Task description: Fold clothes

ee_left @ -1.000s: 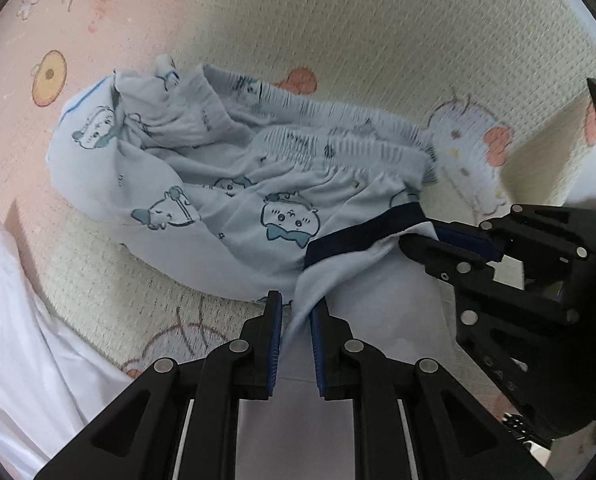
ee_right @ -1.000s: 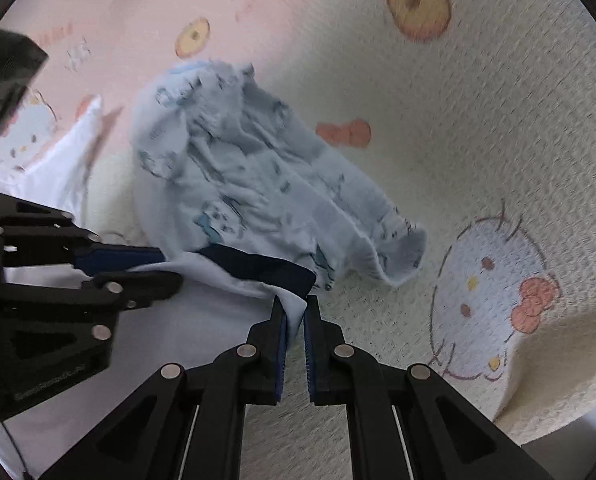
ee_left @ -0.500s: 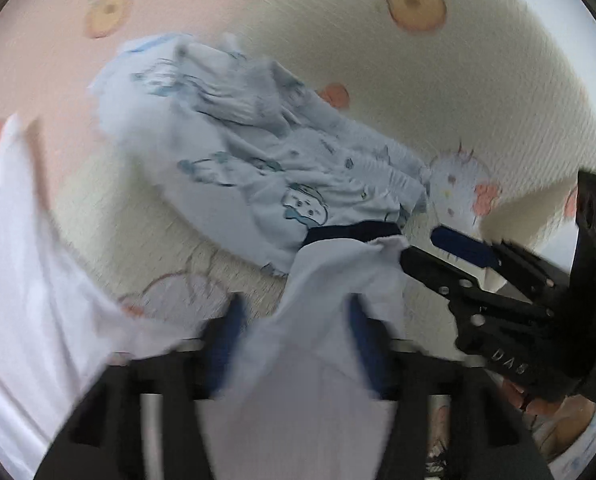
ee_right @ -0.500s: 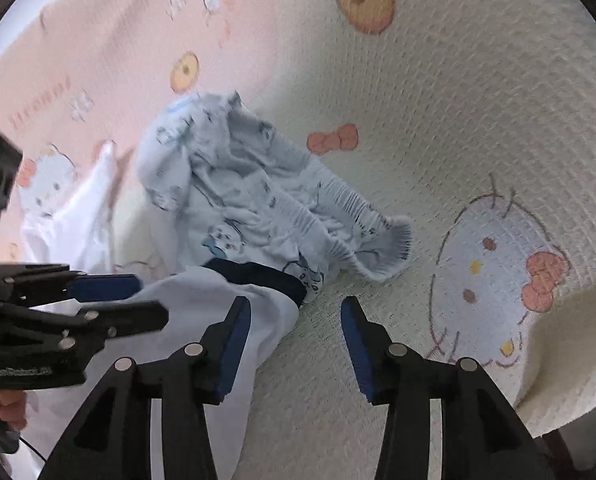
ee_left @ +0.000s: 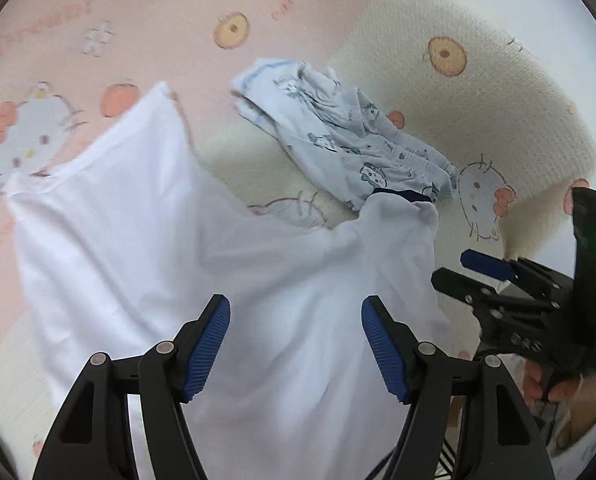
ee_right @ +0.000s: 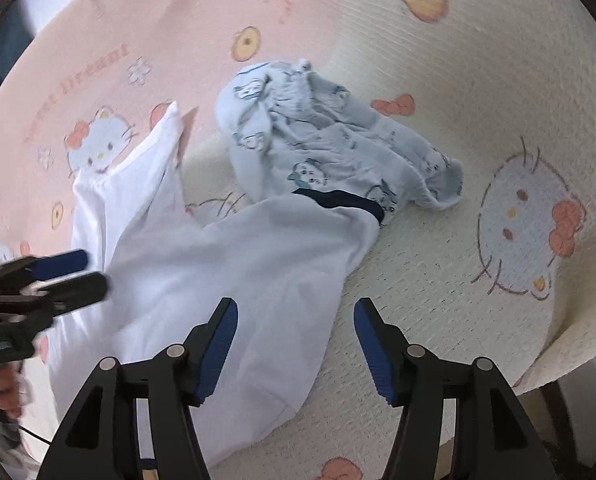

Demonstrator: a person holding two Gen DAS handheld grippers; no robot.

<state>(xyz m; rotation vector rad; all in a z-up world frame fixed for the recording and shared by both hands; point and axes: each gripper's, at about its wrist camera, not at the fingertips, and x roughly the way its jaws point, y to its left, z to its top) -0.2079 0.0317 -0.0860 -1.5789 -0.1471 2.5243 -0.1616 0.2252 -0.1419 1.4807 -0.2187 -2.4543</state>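
Left tool [ee_left: 294, 340] is hanging with its blue-padded fingers spread wide and nothing between them, low in the centre of its view, over the white shirt [ee_left: 170, 248]. Right tool [ee_right: 296, 340] is gaping just as wide and empty at the bottom centre of its own view, above the shirt's edge, whose navy-trimmed sleeve [ee_right: 338, 200] is touching the crumpled pale blue cartoon-print garment [ee_right: 318, 148] mid-frame. Both clothes are lying on a pink and cream cat-print blanket [ee_right: 498, 100] filling the rest of the frame.
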